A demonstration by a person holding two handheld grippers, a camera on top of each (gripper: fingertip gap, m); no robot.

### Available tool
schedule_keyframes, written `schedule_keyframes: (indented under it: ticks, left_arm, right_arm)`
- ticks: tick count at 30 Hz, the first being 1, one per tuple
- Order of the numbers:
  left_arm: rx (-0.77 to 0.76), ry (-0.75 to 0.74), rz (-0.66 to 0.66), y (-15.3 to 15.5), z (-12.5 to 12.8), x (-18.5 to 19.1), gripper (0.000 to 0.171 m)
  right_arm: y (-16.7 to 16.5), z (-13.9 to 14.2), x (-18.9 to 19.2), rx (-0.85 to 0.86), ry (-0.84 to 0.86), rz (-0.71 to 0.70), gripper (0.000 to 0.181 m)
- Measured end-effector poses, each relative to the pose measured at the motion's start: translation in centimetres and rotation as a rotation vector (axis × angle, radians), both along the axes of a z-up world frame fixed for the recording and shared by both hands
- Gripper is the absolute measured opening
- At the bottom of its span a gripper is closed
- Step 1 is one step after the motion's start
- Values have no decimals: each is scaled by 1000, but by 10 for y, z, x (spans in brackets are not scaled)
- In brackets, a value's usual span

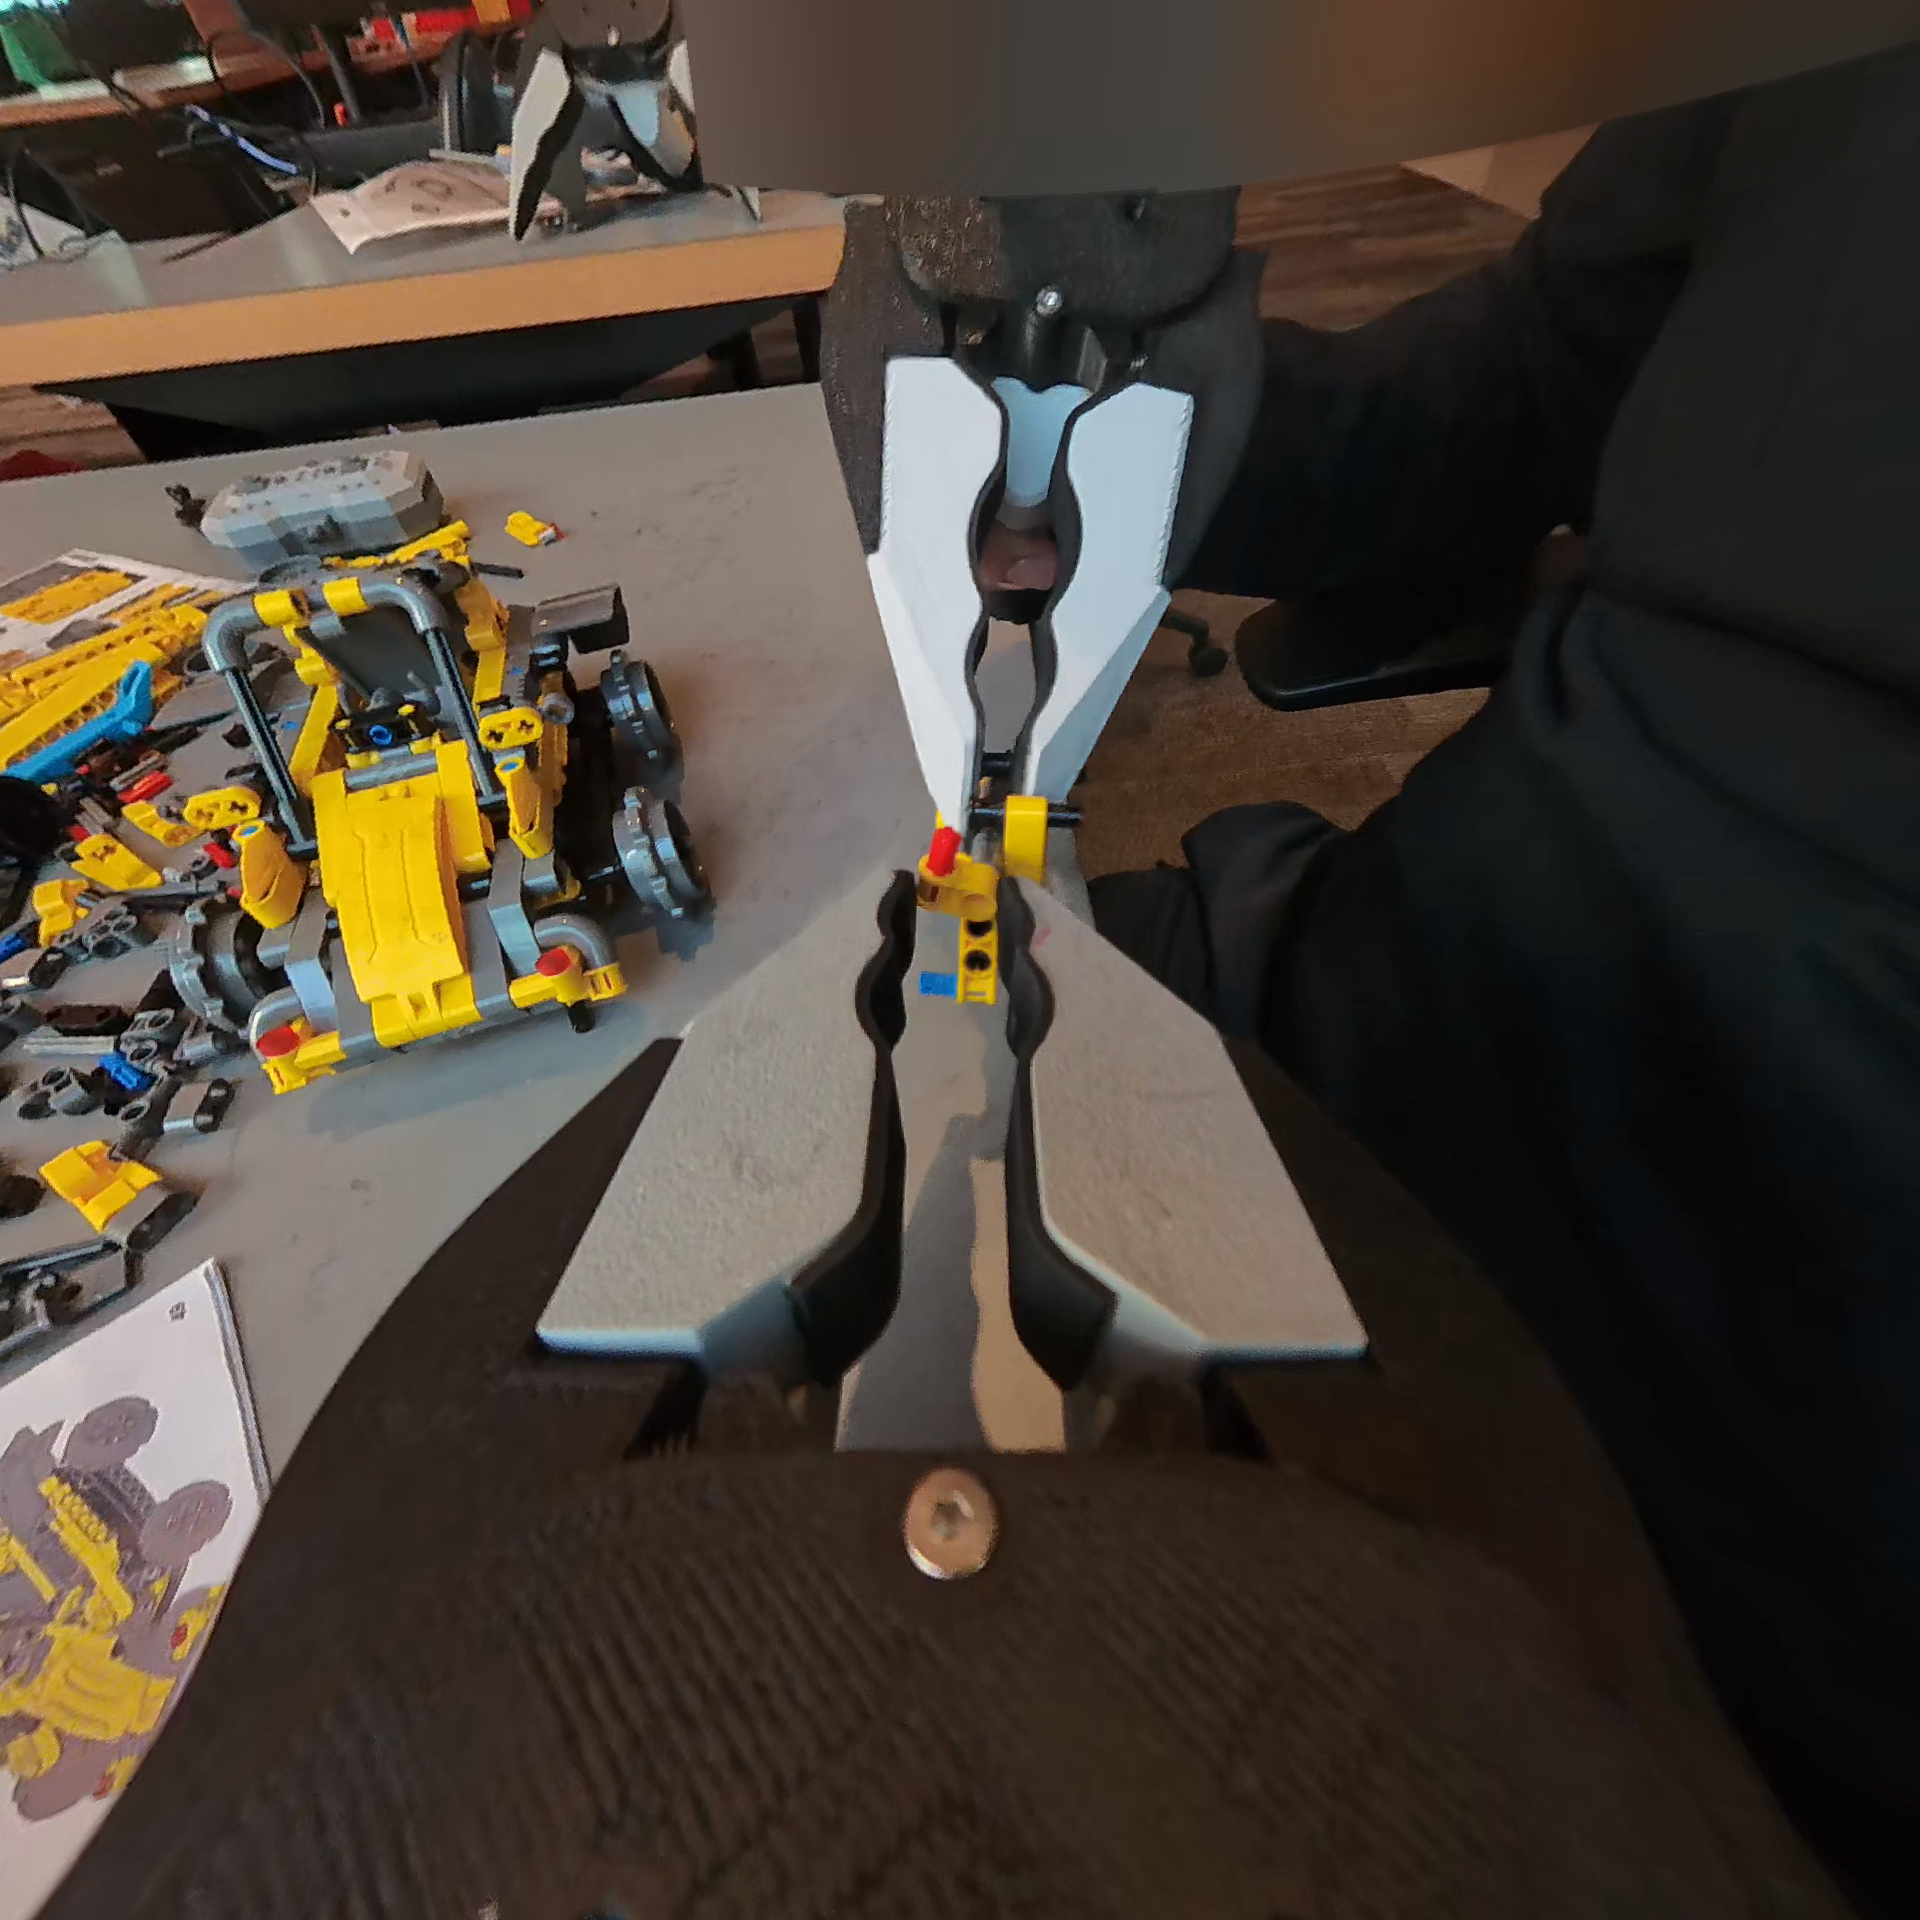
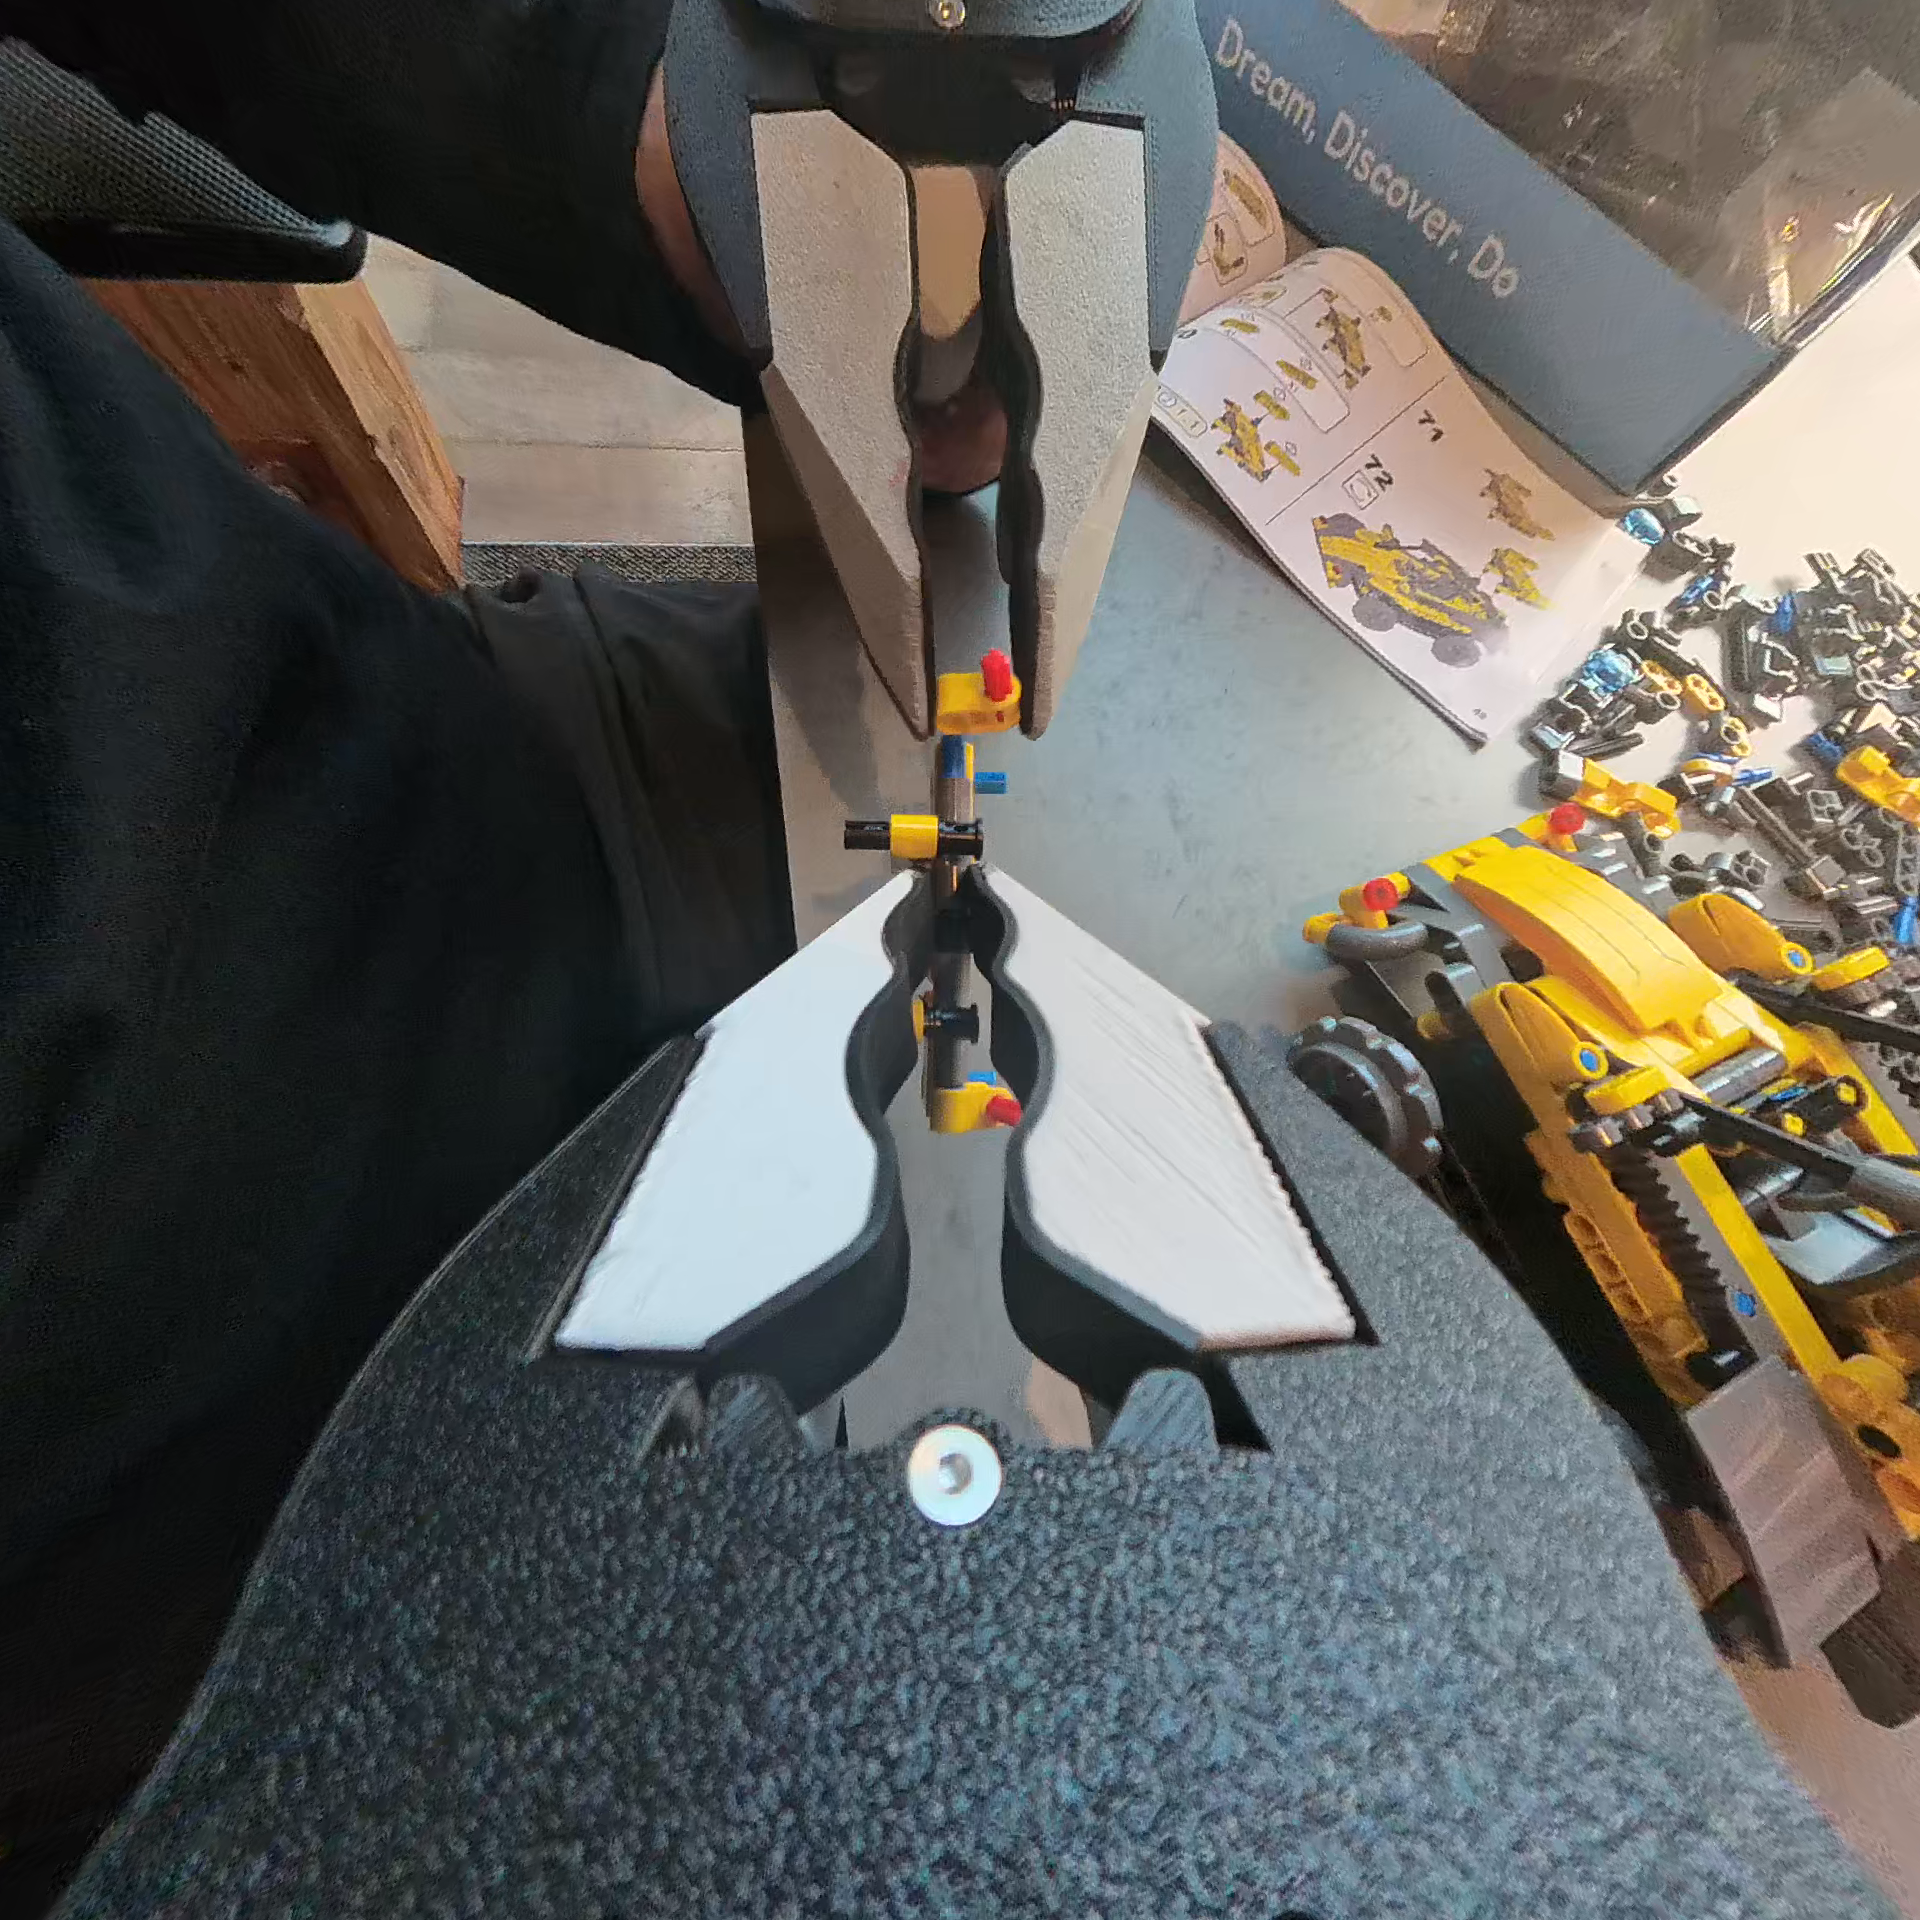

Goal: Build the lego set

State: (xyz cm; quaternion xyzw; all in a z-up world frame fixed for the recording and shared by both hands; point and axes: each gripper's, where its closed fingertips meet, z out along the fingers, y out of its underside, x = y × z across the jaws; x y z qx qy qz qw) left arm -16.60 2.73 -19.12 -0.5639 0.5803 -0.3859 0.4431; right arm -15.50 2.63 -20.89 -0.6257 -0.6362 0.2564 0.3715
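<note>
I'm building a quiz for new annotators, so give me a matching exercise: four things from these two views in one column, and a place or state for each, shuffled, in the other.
Things
1. left gripper
2. right gripper
3. yellow vehicle model
4. open instruction booklet

Places or states
A. lies on the grey table, curled pages up
B. stands on the table among loose parts
C. shut on the small assembly, at the end with a yellow connector and red pin
D. shut on the grey bar end of the same assembly

Pairs: 1-C, 2-D, 3-B, 4-A
</note>
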Motion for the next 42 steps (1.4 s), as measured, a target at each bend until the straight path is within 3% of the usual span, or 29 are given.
schedule_keyframes:
  ticks: [25,31,42]
  left_arm:
    - [-73,185,37,9,-28,8,13]
    - [-73,290,34,7,-44,10,13]
    - [-118,298,57,6,-45,10,12]
  right_arm:
    - [7,-18,7,-72,55,-6,6]
    - [5,-27,10,-46,-3,-11,6]
    - [4,-29,11,16,-163,-9,6]
